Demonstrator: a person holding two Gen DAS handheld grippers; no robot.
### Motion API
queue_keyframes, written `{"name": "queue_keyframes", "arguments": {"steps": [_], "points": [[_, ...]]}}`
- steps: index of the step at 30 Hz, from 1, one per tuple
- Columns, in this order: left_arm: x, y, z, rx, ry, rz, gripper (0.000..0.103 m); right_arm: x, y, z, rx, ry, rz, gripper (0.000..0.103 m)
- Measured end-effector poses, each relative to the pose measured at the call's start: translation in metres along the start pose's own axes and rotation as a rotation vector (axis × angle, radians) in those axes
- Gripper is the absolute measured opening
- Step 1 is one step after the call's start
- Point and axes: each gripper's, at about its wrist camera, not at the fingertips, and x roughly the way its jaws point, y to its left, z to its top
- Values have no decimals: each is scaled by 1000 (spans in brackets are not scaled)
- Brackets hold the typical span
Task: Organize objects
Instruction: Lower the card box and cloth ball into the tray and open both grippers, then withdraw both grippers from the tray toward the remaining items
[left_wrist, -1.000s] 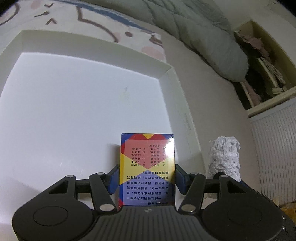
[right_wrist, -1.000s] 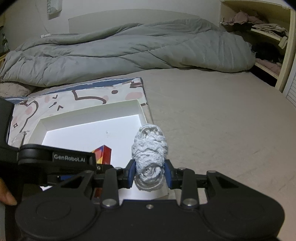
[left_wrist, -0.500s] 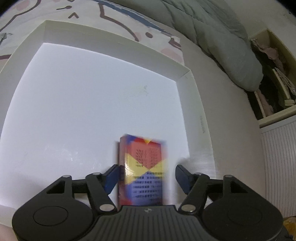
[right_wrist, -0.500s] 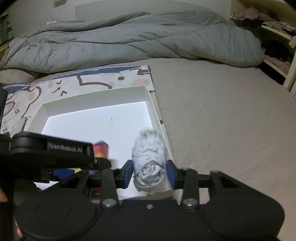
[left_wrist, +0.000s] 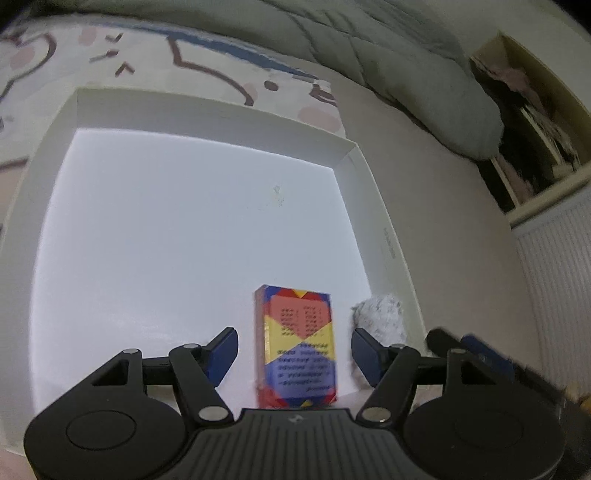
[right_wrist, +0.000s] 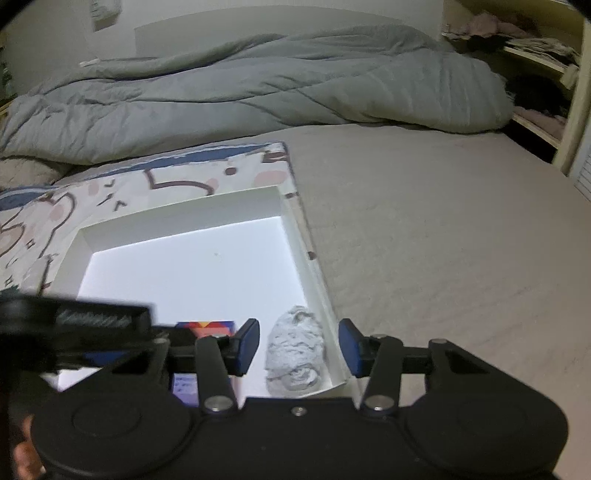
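A white tray (left_wrist: 207, 110) lies on the bed. Inside it, near the front right corner, a red, yellow and blue card box (left_wrist: 295, 369) lies flat. My left gripper (left_wrist: 293, 341) is open, its pads well clear of the box on both sides. A white knitted roll (right_wrist: 293, 354) rests against the tray's right wall (right_wrist: 317, 295). My right gripper (right_wrist: 298, 336) straddles it; its jaws are closing but neither pad touches the roll. The roll (left_wrist: 380, 317) also shows in the left wrist view, right of the box. The blurred left gripper (right_wrist: 74, 321) partly hides the box (right_wrist: 207, 326) in the right wrist view.
The tray sits on a patterned mat (right_wrist: 110, 192) over a beige bedsheet (right_wrist: 424, 240). A grey duvet (right_wrist: 258, 85) is heaped along the far side. Open shelves (right_wrist: 535, 74) with clothes stand at the right. A hand (right_wrist: 22, 450) shows at the lower left.
Both grippers have let go: the card box and the white roll now lie in the tray, with the pads apart from them. The left gripper's view has pulled back slightly.
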Motion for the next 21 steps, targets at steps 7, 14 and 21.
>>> {"name": "queue_keyframes", "arguments": {"steps": [7, 14, 21], "points": [[-20, 16, -5, 87, -2, 24, 68, 21, -21, -6, 100, 60, -78, 25], [-31, 28, -6, 147, 0, 60, 68, 37, -13, -15, 47, 126, -112, 7], [-41, 36, -5, 186, 0, 89, 68, 35, -2, -16, 31, 191, -119, 6]]}}
